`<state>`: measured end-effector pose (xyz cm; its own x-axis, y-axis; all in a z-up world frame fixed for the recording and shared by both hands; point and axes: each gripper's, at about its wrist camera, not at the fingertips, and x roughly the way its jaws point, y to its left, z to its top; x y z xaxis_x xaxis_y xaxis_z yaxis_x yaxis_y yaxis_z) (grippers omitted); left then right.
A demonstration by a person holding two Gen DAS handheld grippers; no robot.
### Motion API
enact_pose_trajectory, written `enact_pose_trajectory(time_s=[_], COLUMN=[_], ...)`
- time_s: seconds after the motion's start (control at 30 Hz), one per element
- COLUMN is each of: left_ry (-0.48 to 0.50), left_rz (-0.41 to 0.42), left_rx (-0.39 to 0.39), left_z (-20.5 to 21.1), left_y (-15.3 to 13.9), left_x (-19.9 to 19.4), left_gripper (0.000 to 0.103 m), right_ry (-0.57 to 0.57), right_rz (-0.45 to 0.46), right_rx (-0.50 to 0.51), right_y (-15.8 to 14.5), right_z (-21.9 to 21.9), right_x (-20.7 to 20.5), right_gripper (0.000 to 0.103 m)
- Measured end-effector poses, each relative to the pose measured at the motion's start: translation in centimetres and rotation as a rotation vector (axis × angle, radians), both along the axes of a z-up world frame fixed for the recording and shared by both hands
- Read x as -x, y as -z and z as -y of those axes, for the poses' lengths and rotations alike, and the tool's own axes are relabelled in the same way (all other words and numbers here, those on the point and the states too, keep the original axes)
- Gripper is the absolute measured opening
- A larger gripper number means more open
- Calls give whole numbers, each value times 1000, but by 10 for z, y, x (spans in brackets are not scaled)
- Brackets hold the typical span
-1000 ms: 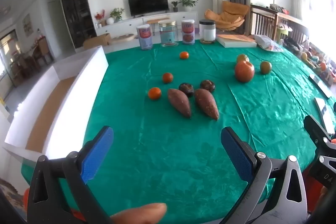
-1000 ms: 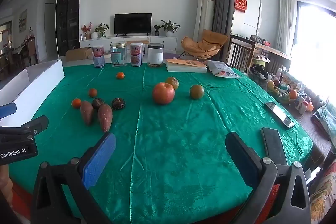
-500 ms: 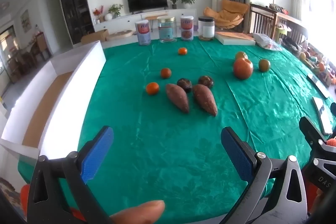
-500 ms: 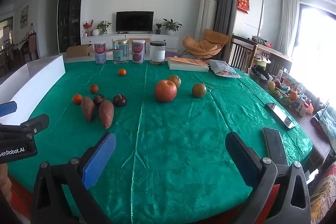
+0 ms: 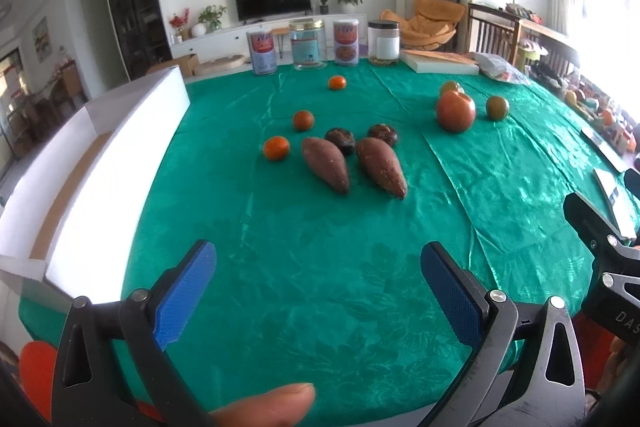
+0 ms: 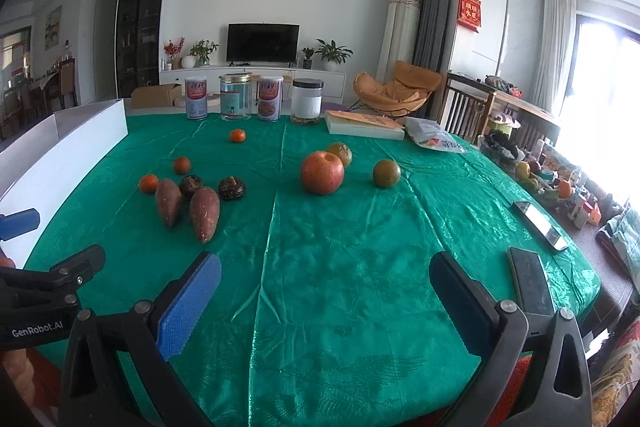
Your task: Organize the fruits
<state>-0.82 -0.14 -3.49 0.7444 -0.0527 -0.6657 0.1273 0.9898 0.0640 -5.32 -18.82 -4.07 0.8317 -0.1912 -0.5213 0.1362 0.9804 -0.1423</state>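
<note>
On the green tablecloth lie two sweet potatoes (image 5: 325, 164) (image 5: 381, 166), two dark round fruits (image 5: 340, 140) (image 5: 383, 134), three small oranges (image 5: 276, 148) (image 5: 303, 119) (image 5: 337, 82), a red apple (image 5: 455, 109) and two greenish-orange fruits (image 5: 497, 107) (image 5: 451, 87). They also show in the right wrist view, the apple (image 6: 322, 172) mid-table. My left gripper (image 5: 318, 291) is open and empty near the front edge, short of the sweet potatoes. My right gripper (image 6: 326, 301) is open and empty at the front edge.
A long white box (image 5: 132, 131) runs along the left edge. Several jars and cans (image 5: 307, 45) and a book (image 5: 438, 62) stand at the back. Two phones (image 6: 530, 277) (image 6: 540, 225) lie at the right edge.
Both views have shifted slightly; the fruits sit a little lower in the right wrist view and closer in the left. Both grippers stay open. Nothing on the table has moved.
</note>
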Motion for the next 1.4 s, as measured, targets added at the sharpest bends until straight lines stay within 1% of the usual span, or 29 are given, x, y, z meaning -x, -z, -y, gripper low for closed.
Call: enact_pose_trajectory(time_s=[0.13,0.27,0.37,0.67,1.0,1.2,1.4], left_ry=[-11,-9,-12,-28,-31,-27,-26], left_rz=[20,38,36,41,54,51,50], left_rx=[-4,8,1,17,35,31,31], left_z=[4,4,3,-1,-2,-1,0], left_y=[-2,-5,-3,-3,-4,-3,-2], left_x=[3,5,5,5,6,7,7], left_gripper=[102,102,102,102,102,102,102], right_ry=[5,9,7,-9,0,-5,-12], right_rz=[-23,-20,-12,-16,-4,-20,-15], right_rx=[-46,-91,-77,-31,-31,-32,-25], right_y=[7,8,8,12,12,15,16], right_z=[11,18,15,2,5,5,2], right_x=[-2,0,1,-1,2,1,0], right_gripper=[103,103,103,103,103,103,103])
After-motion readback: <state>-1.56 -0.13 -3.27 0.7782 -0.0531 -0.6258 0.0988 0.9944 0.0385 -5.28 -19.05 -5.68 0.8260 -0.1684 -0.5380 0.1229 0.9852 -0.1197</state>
